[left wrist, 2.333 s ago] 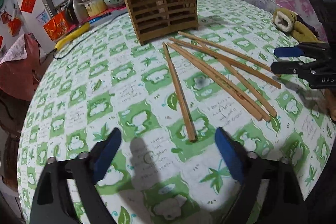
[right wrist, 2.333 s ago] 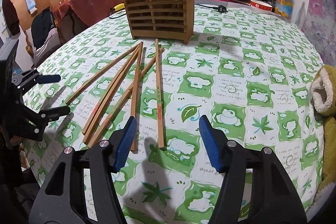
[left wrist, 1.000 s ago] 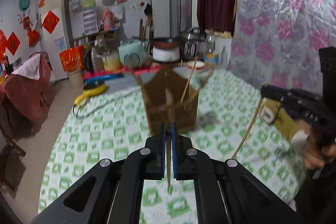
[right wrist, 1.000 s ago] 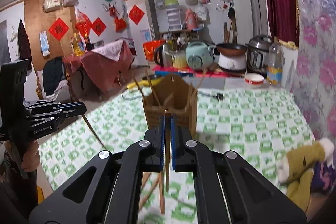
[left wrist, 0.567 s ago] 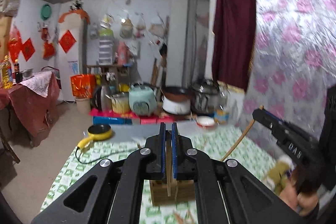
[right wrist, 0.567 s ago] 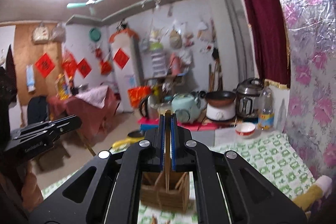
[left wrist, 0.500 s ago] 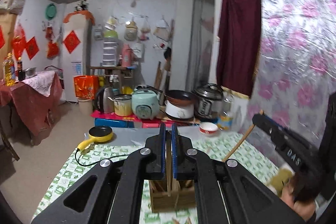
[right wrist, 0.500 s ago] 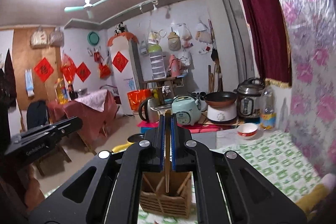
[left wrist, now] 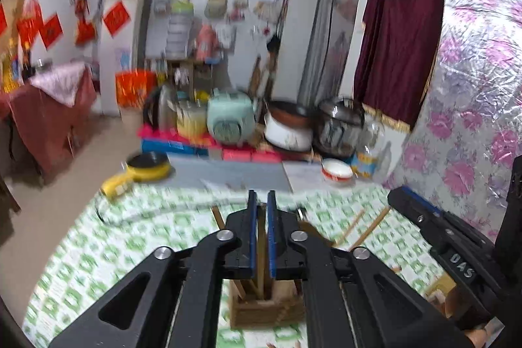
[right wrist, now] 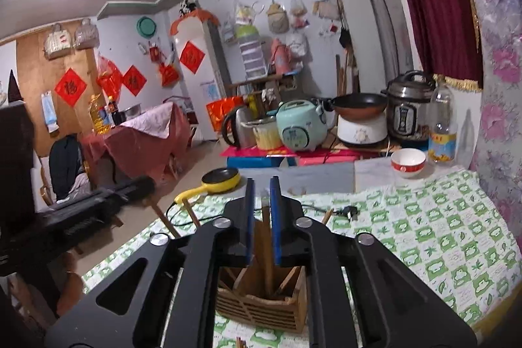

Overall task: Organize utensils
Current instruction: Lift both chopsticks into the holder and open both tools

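The wooden slatted utensil holder (left wrist: 266, 309) stands on the green-checked tablecloth (left wrist: 98, 253), right below both grippers; it also shows in the right wrist view (right wrist: 261, 305). My left gripper (left wrist: 261, 207) is shut on a wooden chopstick (left wrist: 261, 250) that hangs down into the holder. My right gripper (right wrist: 261, 185) has its jaws slightly apart around another chopstick (right wrist: 267, 247), whose lower end is inside the holder. Other chopsticks (left wrist: 354, 224) lean out of the holder. The right gripper (left wrist: 434, 227) shows at the right of the left wrist view.
A black cable (right wrist: 345, 211) with a plug lies on the table behind the holder. A yellow pan (right wrist: 218, 178), a bowl (right wrist: 407, 162), rice cookers and a kettle stand beyond the table's far edge. Loose chopstick ends (right wrist: 239, 343) lie in front of the holder.
Both grippers have dropped lower over the holder, so the chopsticks now reach into it. The right jaws have parted slightly around their chopstick.
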`<control>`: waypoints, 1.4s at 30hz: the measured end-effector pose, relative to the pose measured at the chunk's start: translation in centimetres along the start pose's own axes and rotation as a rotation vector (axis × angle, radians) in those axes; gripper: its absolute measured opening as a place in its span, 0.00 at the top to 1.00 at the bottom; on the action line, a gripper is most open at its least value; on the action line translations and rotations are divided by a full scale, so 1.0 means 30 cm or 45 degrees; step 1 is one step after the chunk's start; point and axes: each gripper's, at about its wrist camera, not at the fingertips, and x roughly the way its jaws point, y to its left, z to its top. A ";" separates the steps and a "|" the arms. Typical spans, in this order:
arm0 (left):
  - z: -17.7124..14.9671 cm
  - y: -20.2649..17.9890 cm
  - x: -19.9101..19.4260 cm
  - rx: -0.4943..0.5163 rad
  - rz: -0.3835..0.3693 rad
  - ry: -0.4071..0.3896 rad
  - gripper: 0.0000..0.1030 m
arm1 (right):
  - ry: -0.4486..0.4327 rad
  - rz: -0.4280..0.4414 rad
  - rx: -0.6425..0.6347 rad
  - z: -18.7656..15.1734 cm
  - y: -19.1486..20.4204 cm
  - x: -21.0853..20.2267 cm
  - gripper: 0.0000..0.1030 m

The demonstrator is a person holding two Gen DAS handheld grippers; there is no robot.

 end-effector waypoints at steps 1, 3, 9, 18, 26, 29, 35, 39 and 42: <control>-0.007 0.009 0.007 -0.018 -0.009 0.020 0.55 | -0.008 -0.010 0.007 0.001 -0.005 -0.009 0.73; -0.015 0.019 0.000 -0.049 0.006 0.005 0.43 | -0.039 -0.031 0.014 0.009 -0.018 -0.036 0.68; -0.016 0.015 -0.061 -0.040 0.084 -0.079 0.13 | -0.100 -0.034 0.029 0.030 -0.029 -0.110 0.59; -0.009 -0.020 -0.155 0.023 0.212 -0.203 0.06 | -0.112 -0.039 0.023 0.025 -0.005 -0.130 0.31; -0.015 -0.012 -0.151 0.019 0.300 -0.185 0.06 | -0.104 -0.079 -0.037 0.002 0.027 -0.162 0.17; -0.024 -0.009 -0.163 -0.008 0.280 -0.179 0.06 | -0.111 -0.093 -0.054 -0.008 0.038 -0.186 0.11; -0.073 -0.054 -0.147 0.038 0.264 -0.116 0.06 | -0.088 -0.130 -0.091 -0.037 0.071 -0.206 0.09; -0.156 -0.058 -0.129 0.113 0.311 -0.066 0.06 | -0.044 -0.160 -0.122 -0.060 0.086 -0.197 0.09; -0.220 -0.034 -0.114 0.137 0.352 -0.026 0.06 | -0.014 -0.175 -0.122 -0.075 0.091 -0.185 0.09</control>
